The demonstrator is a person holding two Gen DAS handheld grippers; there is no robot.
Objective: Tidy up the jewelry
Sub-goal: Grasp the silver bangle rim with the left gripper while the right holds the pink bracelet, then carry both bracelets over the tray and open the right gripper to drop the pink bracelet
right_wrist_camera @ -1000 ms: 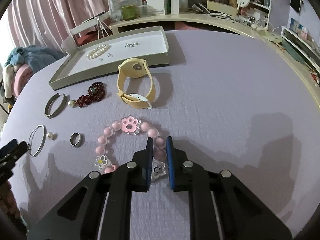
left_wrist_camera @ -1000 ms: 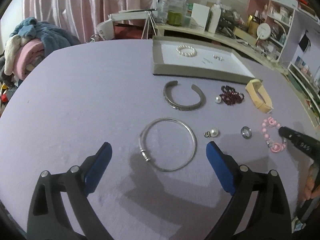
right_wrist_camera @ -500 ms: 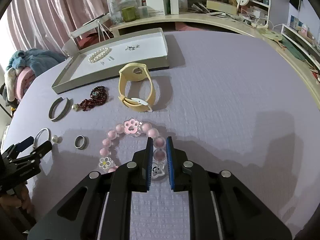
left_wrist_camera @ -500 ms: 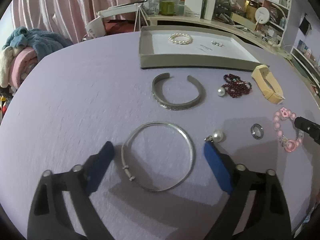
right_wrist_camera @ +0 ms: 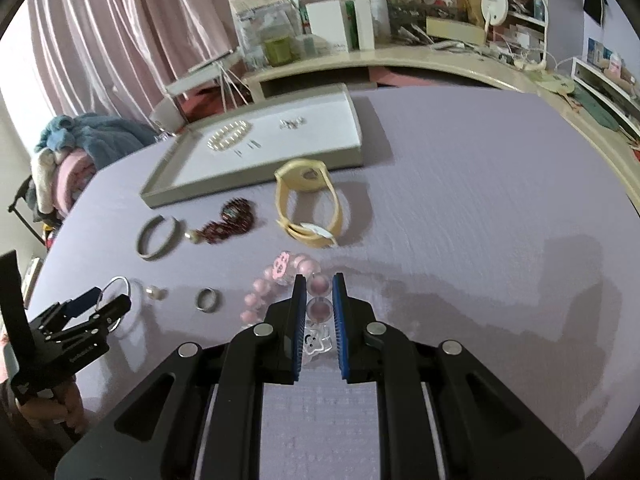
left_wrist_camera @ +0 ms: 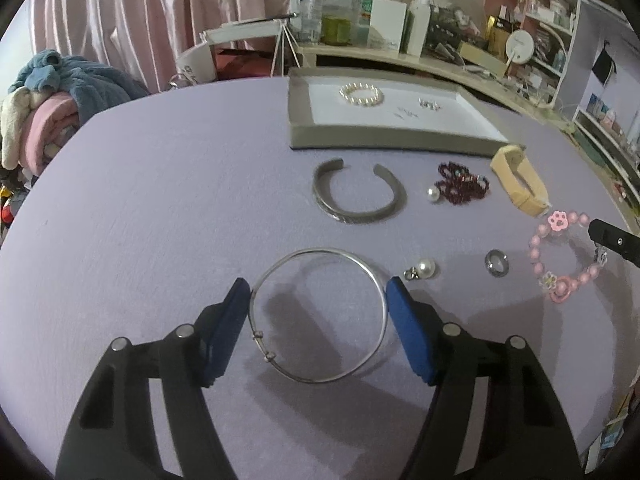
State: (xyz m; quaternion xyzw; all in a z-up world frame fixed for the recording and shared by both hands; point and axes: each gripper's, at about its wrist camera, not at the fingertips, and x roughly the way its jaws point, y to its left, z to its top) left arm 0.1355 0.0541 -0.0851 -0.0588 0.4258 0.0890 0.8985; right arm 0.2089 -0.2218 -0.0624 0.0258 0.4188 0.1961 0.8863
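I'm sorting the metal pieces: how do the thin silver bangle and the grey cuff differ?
The thin silver bangle is a closed wire hoop; the grey cuff is a wide band with a gap. The bangle sits between the left hand-held gripper fingers; the cuff lies apart, nearer the tray. Both lie flat on the cloth.

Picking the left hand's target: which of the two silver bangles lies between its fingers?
The thin closed silver hoop lies between the left gripper's open fingers. The other, a thick open-ended cuff, sits farther off near the tray.

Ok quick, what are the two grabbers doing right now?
Left gripper: open, fingers either side of the silver bangle, not squeezing yet.
Right gripper: shut on the pink bead bracelet.
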